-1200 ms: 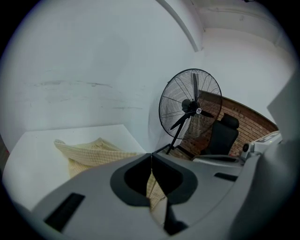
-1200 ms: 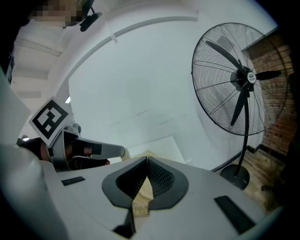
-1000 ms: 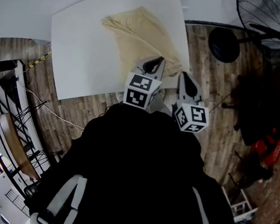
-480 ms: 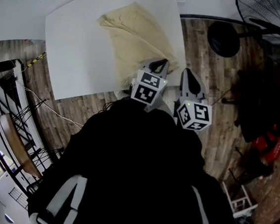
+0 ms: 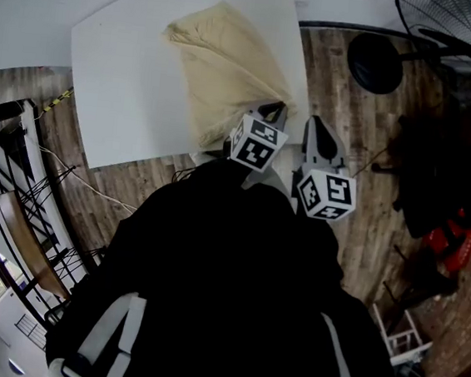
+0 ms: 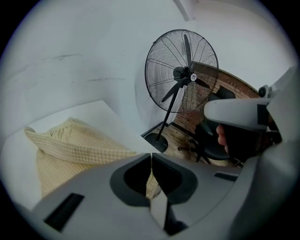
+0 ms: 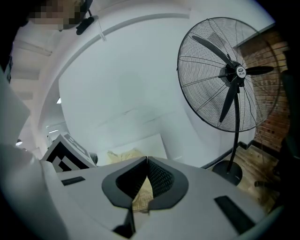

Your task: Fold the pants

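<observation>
The pants (image 5: 227, 65) lie on the white table (image 5: 120, 96), on its right part, and they reach down to the near right corner. The left gripper (image 5: 269, 112) is clenched on a thin edge of the cloth at that corner. The right gripper (image 5: 318, 135), just beside it, is also closed, with beige cloth pinched between its jaws. The cloth seems doubled along a diagonal ridge, but it is wrinkled and not a neat rectangle. I judge the folding to be in an early or middle part: the held edge is not yet laid down, and at least one more fold and some smoothing remain.
</observation>
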Available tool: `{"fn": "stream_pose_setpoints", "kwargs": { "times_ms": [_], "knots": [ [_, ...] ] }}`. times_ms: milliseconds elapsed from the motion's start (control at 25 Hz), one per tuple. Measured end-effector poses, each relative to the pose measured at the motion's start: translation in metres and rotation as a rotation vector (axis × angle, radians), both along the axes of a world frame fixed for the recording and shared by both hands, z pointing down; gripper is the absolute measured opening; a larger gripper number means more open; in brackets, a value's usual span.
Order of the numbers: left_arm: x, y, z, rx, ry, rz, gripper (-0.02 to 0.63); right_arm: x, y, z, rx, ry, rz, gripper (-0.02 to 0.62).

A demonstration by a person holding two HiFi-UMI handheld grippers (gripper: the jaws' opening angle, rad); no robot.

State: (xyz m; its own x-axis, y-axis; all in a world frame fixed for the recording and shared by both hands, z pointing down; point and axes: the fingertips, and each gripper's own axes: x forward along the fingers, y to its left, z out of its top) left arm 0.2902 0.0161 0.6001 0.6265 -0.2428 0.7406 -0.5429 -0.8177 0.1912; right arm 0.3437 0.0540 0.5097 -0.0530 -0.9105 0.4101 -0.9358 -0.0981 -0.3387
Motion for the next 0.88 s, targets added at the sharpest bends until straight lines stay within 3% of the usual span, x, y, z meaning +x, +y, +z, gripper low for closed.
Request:
{"fn": "stream_pose_setpoints", "kwargs": {
  "times_ms": [880],
  "knots": [
    [0.024,0.019,0.058,-0.052,-0.099,0.067,0.011,0.011,0.010,0.003,-0.008,0.003,0.024,0.005]
  ]
}}
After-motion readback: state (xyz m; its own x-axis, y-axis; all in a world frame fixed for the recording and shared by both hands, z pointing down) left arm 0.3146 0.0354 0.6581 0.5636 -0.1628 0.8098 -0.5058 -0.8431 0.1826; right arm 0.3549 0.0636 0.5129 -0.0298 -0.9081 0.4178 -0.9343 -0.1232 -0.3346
